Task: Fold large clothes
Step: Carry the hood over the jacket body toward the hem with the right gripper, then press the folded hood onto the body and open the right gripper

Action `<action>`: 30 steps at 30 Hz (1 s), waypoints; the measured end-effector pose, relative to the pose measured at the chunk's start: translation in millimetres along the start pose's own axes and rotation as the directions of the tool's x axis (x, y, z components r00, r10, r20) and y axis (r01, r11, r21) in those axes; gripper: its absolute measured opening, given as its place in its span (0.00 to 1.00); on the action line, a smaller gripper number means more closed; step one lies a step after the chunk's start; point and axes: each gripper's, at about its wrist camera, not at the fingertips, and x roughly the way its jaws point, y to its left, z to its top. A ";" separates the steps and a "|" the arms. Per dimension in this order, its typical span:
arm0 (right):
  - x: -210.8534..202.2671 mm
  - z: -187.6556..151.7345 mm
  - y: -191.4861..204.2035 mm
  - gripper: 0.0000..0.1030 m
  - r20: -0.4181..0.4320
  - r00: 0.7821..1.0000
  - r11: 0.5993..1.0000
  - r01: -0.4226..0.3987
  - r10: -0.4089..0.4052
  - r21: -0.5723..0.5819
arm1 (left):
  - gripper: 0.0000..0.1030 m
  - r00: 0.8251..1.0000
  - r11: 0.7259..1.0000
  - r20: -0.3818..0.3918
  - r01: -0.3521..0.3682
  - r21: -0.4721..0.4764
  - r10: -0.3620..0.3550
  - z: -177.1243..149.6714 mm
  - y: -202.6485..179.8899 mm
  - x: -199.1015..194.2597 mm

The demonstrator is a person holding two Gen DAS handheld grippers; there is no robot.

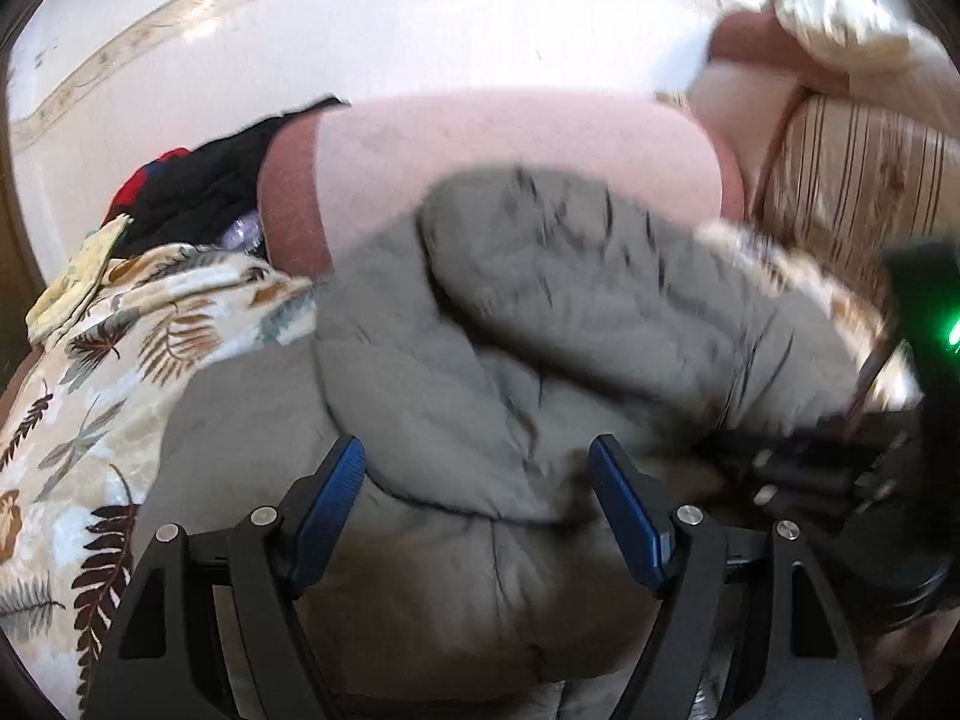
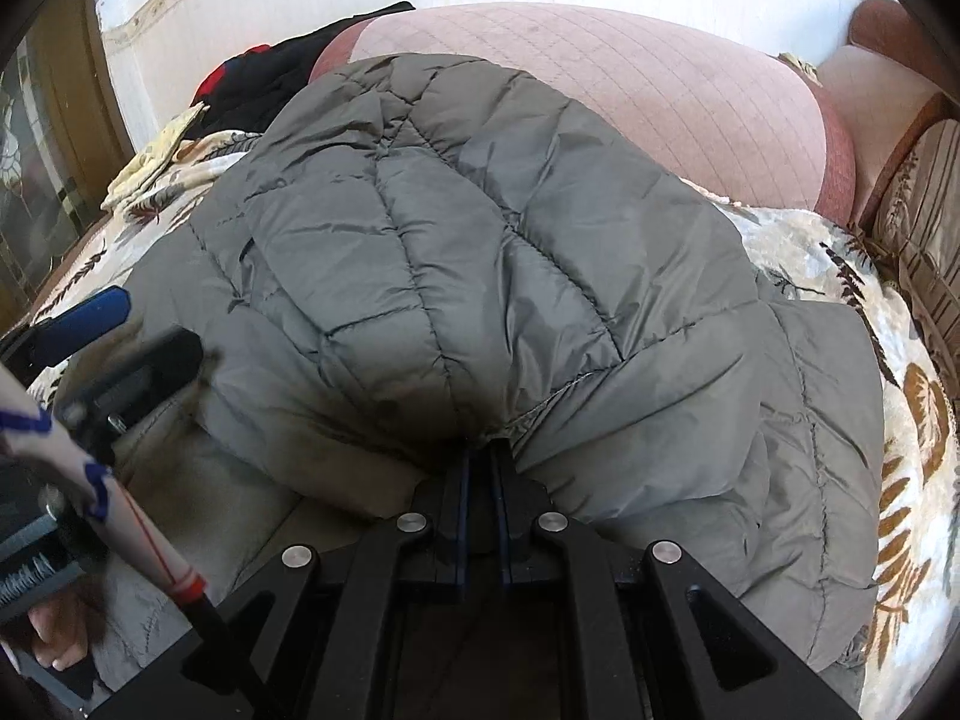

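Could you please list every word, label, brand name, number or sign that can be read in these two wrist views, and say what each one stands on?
None: no readable text appears in either view.
Grey quilted puffer jacket: no label, logo or tag showing.
Cream leaf-patterned blanket: printed leaves only, no lettering.
Pink quilted cushion: stitched grid only.
Black and red garment pile: no print legible.
Right gripper and left gripper: no markings visible.

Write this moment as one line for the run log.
step: folding grey jacket | left gripper: open above jacket | right gripper: shut on jacket edge | surface: leaf-print blanket
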 end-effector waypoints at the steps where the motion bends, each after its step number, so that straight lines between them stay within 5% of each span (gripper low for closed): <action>1: 0.2 0.3 -0.2 0.08 0.000 1.000 1.000 0.001 -0.001 -0.001 | 0.74 0.999 1.000 -0.033 -0.011 0.010 0.011 -3.4 -1.1 8.4; 11: -7.3 5.4 -6.5 0.10 0.003 0.999 0.999 -0.036 0.036 0.031 | 0.75 0.998 1.000 -0.054 -0.021 0.016 0.021 -10.1 1.7 19.1; 14: -23.6 12.2 -13.0 0.18 0.060 0.996 0.996 -0.062 0.058 0.068 | 0.76 0.998 1.000 -0.053 -0.025 0.018 0.026 -10.4 0.6 19.4; 18: -34.0 18.2 -21.0 0.39 0.123 0.992 0.996 0.001 -0.012 0.090 | 0.76 0.998 0.999 -0.051 -0.028 0.020 0.029 -11.4 0.9 18.8; 30: -6.3 10.7 -21.5 0.39 0.037 0.998 0.997 0.048 -0.051 0.062 | 0.76 0.998 0.999 -0.049 -0.035 0.026 0.036 -12.4 -0.6 19.4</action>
